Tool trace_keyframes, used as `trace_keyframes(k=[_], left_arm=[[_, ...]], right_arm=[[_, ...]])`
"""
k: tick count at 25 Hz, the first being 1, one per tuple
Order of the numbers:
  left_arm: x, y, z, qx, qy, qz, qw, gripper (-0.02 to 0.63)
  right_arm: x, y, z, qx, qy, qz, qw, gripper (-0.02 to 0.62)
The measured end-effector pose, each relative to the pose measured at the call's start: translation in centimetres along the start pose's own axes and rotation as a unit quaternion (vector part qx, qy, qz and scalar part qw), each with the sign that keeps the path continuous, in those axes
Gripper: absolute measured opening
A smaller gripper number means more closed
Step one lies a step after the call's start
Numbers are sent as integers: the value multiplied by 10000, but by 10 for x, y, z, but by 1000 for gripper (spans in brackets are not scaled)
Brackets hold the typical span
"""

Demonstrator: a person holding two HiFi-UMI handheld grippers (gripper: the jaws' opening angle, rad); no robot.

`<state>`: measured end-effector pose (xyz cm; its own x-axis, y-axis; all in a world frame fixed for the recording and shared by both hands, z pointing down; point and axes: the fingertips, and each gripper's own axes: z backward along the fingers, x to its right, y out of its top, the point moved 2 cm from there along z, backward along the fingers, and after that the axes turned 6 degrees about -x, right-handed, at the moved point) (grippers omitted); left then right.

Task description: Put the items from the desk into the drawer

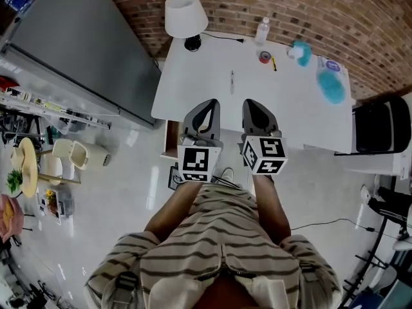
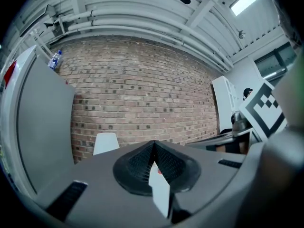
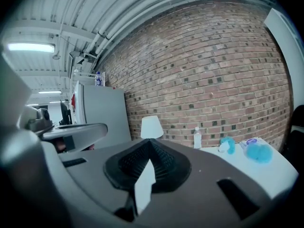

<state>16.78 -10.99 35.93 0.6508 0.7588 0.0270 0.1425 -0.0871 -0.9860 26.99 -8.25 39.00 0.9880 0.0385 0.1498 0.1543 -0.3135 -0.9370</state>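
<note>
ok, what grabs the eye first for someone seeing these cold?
The left tongs and right tongs sit side by side dead centre in the head view, both shut and empty, at the near edge of the white desk. Next come the white lamp at the desk's far left corner and the fluffy blue item near its right edge.

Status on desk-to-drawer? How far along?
Done: nothing that shows. The bottle, tape, pen and blue fluffy thing all sit on the desk.
In hand: nothing. The left claw and right claw are both shut and empty, at the desk's near edge.
Left: every item.
</note>
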Motion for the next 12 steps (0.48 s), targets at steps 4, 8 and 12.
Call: trace_keyframes(k=[4, 8, 12], left_arm=[[-7, -7, 0, -95, -27, 37, 9999, 3], [-18, -11, -2, -133, -7, 82, 9999, 4], [-25, -16, -8, -196, 18, 128, 9997, 3]], right_arm=[[-1, -5, -16, -269, 84, -135, 9995, 12], [2, -11, -38, -621, 231, -433, 9969, 12], [14, -20, -63, -952, 219, -680, 9929, 12]])
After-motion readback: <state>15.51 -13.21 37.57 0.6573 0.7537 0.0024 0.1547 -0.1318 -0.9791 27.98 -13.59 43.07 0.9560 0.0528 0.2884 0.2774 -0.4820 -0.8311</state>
